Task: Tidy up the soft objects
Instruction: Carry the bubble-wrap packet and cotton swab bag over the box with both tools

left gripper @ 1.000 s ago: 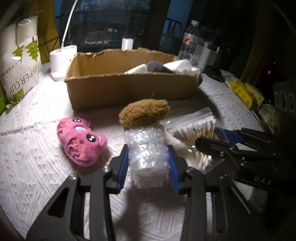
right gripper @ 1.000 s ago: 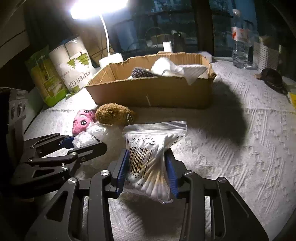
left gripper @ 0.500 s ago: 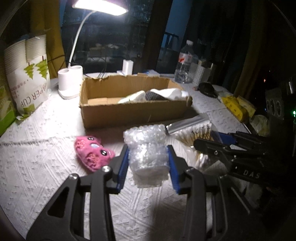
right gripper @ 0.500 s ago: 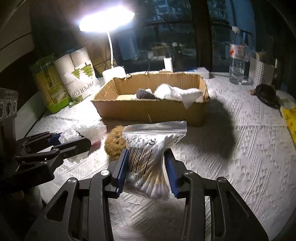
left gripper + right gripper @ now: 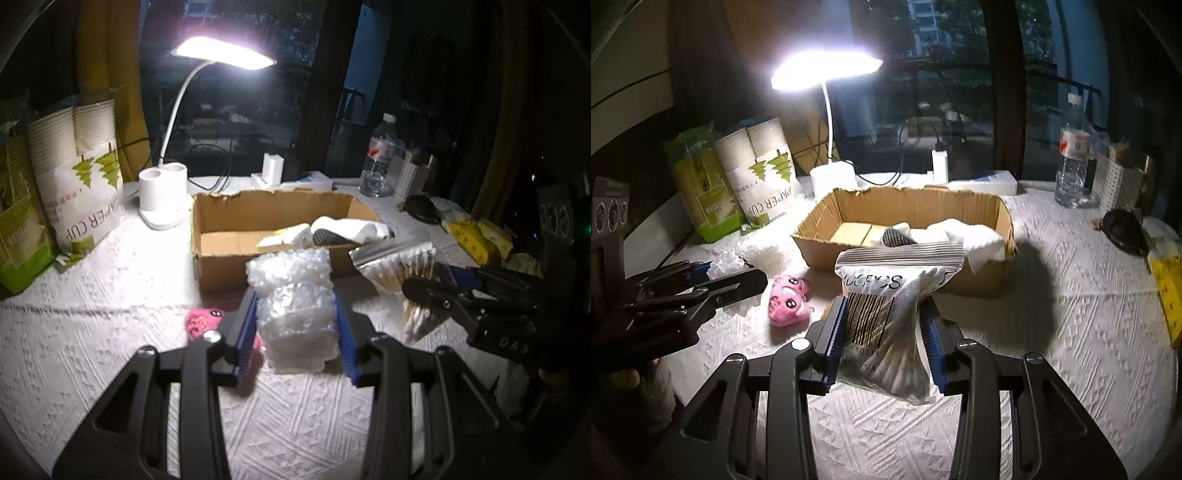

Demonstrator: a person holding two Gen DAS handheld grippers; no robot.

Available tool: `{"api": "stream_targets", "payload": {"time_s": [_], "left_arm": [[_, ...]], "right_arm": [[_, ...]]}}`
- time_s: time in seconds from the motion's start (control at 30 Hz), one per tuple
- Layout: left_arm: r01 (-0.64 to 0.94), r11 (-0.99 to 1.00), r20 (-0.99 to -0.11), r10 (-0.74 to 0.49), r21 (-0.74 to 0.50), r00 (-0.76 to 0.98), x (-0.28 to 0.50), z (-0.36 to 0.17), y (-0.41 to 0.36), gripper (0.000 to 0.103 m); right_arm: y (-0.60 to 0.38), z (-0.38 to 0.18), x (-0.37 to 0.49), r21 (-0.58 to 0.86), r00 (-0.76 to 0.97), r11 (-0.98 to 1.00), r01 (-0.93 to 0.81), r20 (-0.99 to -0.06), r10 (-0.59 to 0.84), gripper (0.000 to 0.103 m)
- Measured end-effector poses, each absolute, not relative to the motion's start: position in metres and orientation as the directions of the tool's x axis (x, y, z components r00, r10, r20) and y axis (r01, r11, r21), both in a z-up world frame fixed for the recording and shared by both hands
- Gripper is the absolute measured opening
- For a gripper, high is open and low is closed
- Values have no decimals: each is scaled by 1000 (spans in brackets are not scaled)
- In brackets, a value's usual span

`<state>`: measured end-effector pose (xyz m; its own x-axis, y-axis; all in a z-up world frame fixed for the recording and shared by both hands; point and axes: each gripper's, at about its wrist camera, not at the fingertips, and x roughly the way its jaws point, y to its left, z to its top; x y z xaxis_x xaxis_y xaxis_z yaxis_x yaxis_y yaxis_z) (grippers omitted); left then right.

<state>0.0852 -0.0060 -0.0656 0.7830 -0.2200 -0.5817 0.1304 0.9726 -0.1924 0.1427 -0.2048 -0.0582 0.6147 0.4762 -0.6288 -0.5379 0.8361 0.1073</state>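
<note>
left claw — pinching bubble wrap | right claw — pinching swab bag (both partly spread)

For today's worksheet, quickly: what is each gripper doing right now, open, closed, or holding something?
Left gripper: closed on the bubble wrap bundle.
Right gripper: closed on the zip bag of cotton swabs.

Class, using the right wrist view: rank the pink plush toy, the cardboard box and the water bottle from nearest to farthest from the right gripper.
1. Pink plush toy: on the cloth, just left of the right gripper.
2. Cardboard box: straight ahead, behind the held bag of cotton swabs.
3. Water bottle: far right, by the window.
</note>
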Motion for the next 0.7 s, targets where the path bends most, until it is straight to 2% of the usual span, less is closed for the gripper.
{"api": "stream_targets", "payload": {"time_s": [0.7], "left_arm": [[92,983,-545,-165,-160,822,122,-46,21,40]], "right_arm": [[-182,-36,180,101,622,812,-574,-591,513,41]]}}
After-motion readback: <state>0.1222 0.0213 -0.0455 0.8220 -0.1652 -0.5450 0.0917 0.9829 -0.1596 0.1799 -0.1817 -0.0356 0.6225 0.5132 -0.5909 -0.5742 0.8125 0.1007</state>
